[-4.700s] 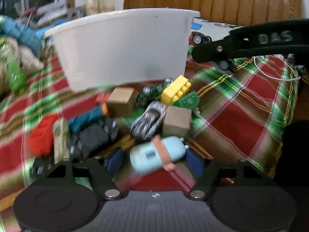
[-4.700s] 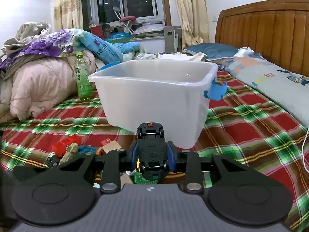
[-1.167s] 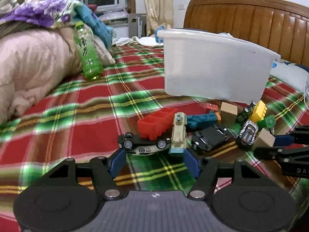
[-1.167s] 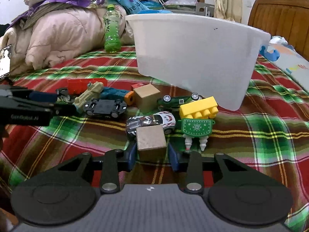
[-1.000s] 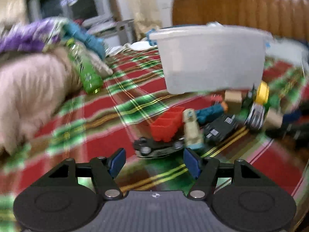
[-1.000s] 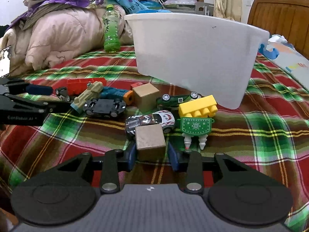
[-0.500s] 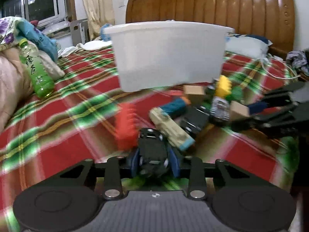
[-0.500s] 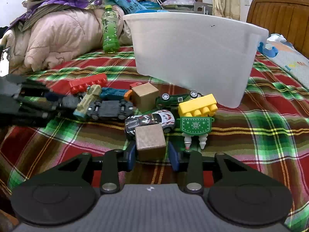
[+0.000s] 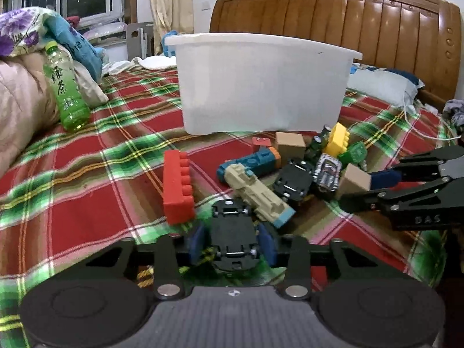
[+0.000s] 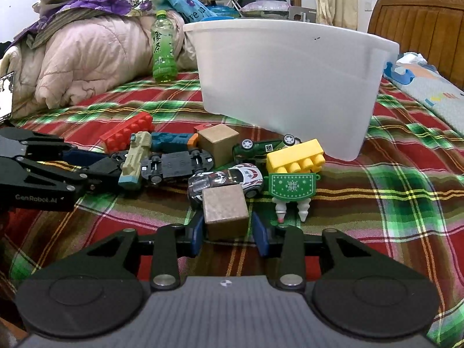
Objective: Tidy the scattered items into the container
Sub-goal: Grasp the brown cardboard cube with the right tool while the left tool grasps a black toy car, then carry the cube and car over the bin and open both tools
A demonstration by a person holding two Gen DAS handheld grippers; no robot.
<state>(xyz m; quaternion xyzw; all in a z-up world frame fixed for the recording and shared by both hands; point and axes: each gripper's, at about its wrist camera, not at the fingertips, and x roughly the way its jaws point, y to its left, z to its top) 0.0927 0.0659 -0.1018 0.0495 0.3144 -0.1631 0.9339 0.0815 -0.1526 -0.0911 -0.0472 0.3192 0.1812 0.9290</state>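
My left gripper [image 9: 232, 242] has an upturned black toy car [image 9: 232, 227] between its blue pads, low over the plaid bedspread; its jaws are closing and the pads press the car's sides. My right gripper [image 10: 226, 232] is shut on a wooden cube [image 10: 225, 210], which rests on the bedspread at the near edge of the toy pile. The white plastic tub [image 10: 284, 81] stands just behind the pile. From the right wrist view the left gripper [image 10: 98, 162] comes in from the left, beside a beige toy vehicle [image 10: 134, 159].
The pile holds a red brick [image 9: 177, 185], a second black car [image 9: 295, 178], a teal and orange toy [image 9: 249, 162], another cube [image 10: 219, 142], a yellow brick [image 10: 294, 156], two small cars and a green ornament [image 10: 291, 187]. A green bottle [image 9: 68, 92] leans on bedding at left.
The left gripper's jaws came together around the black car and the gripper swung round to face the tub. The right gripper kept still with the cube.
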